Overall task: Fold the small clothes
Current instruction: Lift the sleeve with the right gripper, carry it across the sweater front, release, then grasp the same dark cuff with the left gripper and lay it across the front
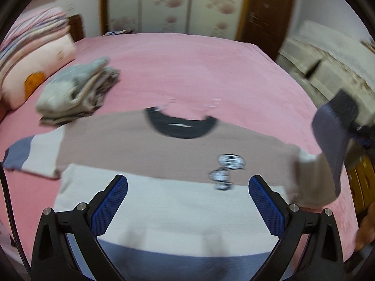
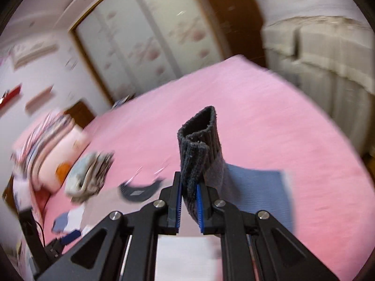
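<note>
With the sweater lying flat on the pink bed, the right gripper is clamping its dark cuff toward three o'clock, risking the thin knit slipping out mid-fold, while the left gripper is hovering wide apart over the hem.

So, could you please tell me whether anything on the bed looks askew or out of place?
Mainly the sweater: it lies flat on the pink bed except its right sleeve, whose dark cuff is pinched in the right gripper and lifted. The left gripper hovers open. The pile of clothes looks loose rather than neat.
</note>
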`<move>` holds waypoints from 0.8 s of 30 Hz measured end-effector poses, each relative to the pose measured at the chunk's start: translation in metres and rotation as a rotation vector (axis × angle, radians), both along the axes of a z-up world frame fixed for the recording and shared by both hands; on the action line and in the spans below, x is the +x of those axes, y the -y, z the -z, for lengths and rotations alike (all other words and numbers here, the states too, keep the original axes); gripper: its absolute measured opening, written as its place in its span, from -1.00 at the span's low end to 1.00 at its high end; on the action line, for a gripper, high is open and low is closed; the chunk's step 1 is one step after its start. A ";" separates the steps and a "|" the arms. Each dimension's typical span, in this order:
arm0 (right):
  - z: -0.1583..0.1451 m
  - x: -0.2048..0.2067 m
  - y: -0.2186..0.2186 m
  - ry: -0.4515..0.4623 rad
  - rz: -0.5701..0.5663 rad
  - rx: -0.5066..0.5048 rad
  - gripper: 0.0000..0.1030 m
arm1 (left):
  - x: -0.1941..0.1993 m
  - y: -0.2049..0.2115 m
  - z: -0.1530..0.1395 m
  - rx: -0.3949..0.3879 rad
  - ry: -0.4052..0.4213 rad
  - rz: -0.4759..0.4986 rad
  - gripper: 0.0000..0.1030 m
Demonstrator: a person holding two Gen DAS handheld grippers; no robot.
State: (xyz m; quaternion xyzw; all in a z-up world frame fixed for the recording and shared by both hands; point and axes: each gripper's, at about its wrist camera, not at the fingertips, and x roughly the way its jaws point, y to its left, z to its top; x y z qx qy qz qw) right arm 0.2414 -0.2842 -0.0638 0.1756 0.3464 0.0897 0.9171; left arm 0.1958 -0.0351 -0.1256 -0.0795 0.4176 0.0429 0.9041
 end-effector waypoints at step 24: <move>0.085 -0.068 -0.084 -0.167 -0.115 -0.175 -0.02 | 0.028 -0.061 0.103 -0.476 -0.169 0.089 0.69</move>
